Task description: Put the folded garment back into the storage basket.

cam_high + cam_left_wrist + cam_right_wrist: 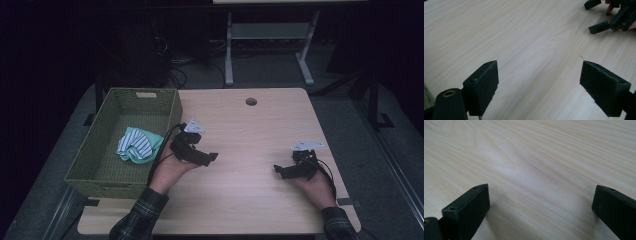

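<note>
A pale wood-grain tabletop (250,130) carries everything here; a small round hole (251,101) is cut near the middle of its far edge. Beyond the far edge, in the dim background, the grey legs of another desk (229,55) stand on the floor.

A green woven basket (107,170) sits along the tabletop's left edge, reaching from near the far left corner toward the near left corner and hanging partly over that side. In it lies a bundle of cloth (137,145), mint green with a blue-and-white striped part, nearer the basket's right wall; it is too small to tell whether it is one piece or two.

The left hand-held gripper (205,158) is just beside the basket's right wall, left of the tabletop's middle, pointing toward the right edge. In the left gripper view its jaws stand wide apart with only bare wood between them (539,82), holding nothing.

The right hand-held gripper (280,171) is near the right edge, closer to the near edge than the far one, pointing toward the left. The right gripper view shows its jaws spread wide over bare tabletop (540,205), empty. It also shows far off at the top right of the left gripper view (599,15).

The two are well apart, facing one another. Plaid sleeves (137,217) enter from the near edge.
</note>
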A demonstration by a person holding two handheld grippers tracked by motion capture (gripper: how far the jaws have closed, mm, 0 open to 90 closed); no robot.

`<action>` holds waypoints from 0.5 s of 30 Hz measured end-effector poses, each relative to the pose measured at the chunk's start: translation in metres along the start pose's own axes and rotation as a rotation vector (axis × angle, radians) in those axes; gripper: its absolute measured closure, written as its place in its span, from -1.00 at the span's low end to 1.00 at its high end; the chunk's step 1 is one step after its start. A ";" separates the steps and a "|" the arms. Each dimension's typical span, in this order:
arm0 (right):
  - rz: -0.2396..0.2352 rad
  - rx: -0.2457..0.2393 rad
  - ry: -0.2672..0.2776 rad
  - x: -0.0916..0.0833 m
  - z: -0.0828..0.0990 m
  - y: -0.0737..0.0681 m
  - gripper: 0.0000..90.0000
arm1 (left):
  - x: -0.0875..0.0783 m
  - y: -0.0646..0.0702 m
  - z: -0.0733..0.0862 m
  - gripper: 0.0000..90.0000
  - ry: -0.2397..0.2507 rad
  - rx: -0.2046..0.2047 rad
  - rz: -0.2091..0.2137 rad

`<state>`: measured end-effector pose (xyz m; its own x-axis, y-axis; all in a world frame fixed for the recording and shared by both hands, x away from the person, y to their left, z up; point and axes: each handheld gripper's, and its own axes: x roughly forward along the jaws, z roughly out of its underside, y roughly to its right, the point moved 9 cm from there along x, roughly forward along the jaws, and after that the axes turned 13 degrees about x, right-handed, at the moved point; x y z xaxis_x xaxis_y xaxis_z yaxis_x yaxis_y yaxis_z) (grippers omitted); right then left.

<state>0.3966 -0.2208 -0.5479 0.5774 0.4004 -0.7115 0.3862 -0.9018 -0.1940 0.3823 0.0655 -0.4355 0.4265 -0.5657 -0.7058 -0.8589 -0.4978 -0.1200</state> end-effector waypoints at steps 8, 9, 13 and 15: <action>-0.002 -0.006 0.000 0.000 0.000 0.000 -0.98 | 0.022 0.016 0.014 -0.67 -0.042 0.029 0.011; -0.002 -0.004 -0.001 0.000 0.000 0.000 -0.98 | 0.026 0.018 0.016 -0.67 -0.042 0.021 0.009; -0.002 -0.005 -0.002 0.000 0.000 0.000 -0.98 | 0.038 0.023 0.025 -0.67 -0.058 0.039 0.006; -0.003 -0.005 -0.002 0.000 0.000 0.000 -0.98 | 0.043 0.025 0.029 -0.67 -0.058 0.036 0.005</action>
<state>0.3963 -0.2207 -0.5480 0.5752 0.4024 -0.7122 0.3913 -0.8999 -0.1924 0.3712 0.0480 -0.4885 0.4060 -0.5281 -0.7458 -0.8711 -0.4704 -0.1412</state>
